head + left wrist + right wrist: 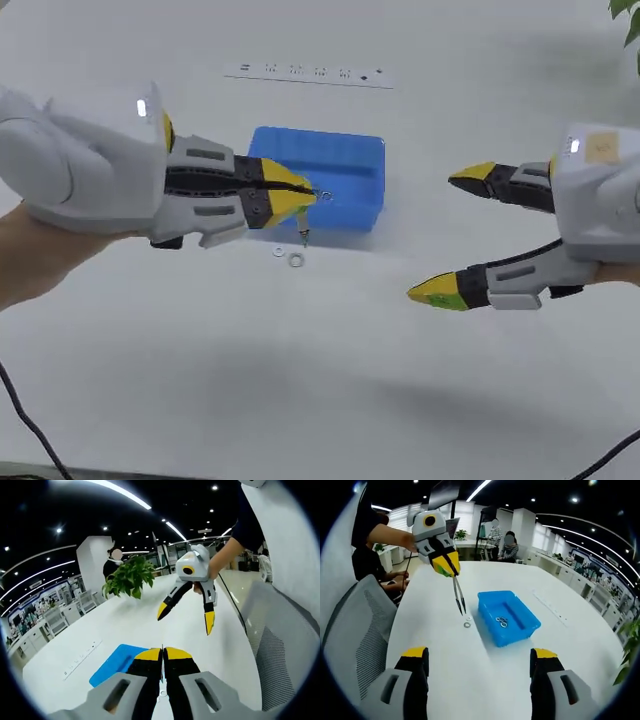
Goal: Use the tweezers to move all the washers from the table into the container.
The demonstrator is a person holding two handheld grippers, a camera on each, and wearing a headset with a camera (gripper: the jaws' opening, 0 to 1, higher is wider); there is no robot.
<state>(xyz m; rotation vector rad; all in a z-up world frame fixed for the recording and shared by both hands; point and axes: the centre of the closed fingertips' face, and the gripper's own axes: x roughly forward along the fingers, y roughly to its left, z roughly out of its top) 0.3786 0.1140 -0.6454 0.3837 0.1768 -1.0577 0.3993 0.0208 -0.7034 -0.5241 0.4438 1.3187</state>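
Clamping the tweezers (303,228) near their top, my left gripper (292,195) has its jaws closed tight on them, with the tips pointing down at the table (300,380) just in front of the blue container (345,160). My right gripper (450,235) hangs well off to the side, jaws spread wide and holding nothing.

Two washers (295,260) lie on the white top just below the tweezer tips, close beside each other. The right gripper view shows a few others inside the container.

I judge the washers light, thin, stiff and slick on this smooth surface, so they may skate or flip. They are best pinched across the ring, one leg through the hole.

In the right gripper view the tweezer legs look a sliver apart, but whether the tips carry anything is too small to tell.
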